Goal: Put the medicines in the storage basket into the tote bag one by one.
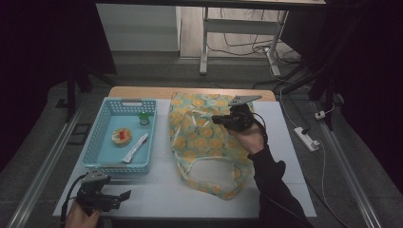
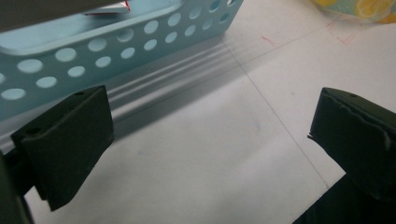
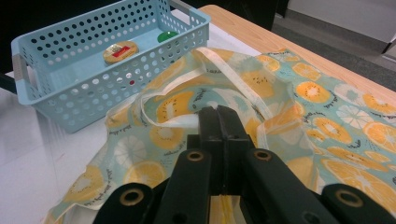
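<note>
A: Left side?
B: Left gripper low at the counter's near edge, just in front of the basket. Fingers wide apart, nothing between them.
A: Basket contents?
B: Round tin, sachet, green cap.
A: Middle?
B: Fruit-print bag lies flat, just right of the basket.
A: Right side?
B: Right gripper over the bag's far part, fingers together; whether they pinch fabric, can't tell.
</note>
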{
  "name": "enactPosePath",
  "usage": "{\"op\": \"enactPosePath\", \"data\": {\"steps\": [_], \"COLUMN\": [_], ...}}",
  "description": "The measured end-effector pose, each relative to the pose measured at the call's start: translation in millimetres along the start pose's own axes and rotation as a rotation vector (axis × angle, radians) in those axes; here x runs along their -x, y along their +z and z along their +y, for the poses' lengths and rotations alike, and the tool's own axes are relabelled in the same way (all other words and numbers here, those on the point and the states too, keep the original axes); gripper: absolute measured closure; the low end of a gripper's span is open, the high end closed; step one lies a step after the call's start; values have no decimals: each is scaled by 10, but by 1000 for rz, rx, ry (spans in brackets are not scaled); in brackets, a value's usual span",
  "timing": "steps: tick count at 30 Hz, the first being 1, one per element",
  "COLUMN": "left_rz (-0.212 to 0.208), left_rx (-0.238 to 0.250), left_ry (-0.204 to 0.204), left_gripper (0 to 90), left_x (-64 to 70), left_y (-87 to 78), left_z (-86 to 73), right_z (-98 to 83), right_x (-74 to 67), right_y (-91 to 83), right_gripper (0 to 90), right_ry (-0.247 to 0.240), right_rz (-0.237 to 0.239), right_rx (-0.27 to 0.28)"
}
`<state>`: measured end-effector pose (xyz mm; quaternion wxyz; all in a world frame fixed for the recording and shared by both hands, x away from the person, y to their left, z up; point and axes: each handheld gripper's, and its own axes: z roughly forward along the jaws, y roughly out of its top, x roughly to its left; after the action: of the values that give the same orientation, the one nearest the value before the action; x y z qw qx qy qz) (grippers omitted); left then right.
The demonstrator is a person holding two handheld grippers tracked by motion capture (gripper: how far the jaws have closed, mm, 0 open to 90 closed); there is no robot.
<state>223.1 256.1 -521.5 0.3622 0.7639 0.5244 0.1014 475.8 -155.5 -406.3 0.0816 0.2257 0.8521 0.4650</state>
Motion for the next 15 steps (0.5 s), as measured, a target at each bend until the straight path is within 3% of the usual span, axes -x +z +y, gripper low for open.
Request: {"op": "enactPosePath", "data": {"steps": [7,15], "left_rz": [-7,-47], "left_rx": [23,18], "left_ry": [2,27], "left_gripper": [0,0], "left_x": [-7,5], "left_y": [-57,-80], "left_z": [13,45], "right_z": [-5,-8], "right_x": [-10,-20], "right_y": [14,11], "right_gripper": [900,900], "right_ry": [-7,-12], "right_rz": [-1,-3], "right_rx": [-7,-8]}}
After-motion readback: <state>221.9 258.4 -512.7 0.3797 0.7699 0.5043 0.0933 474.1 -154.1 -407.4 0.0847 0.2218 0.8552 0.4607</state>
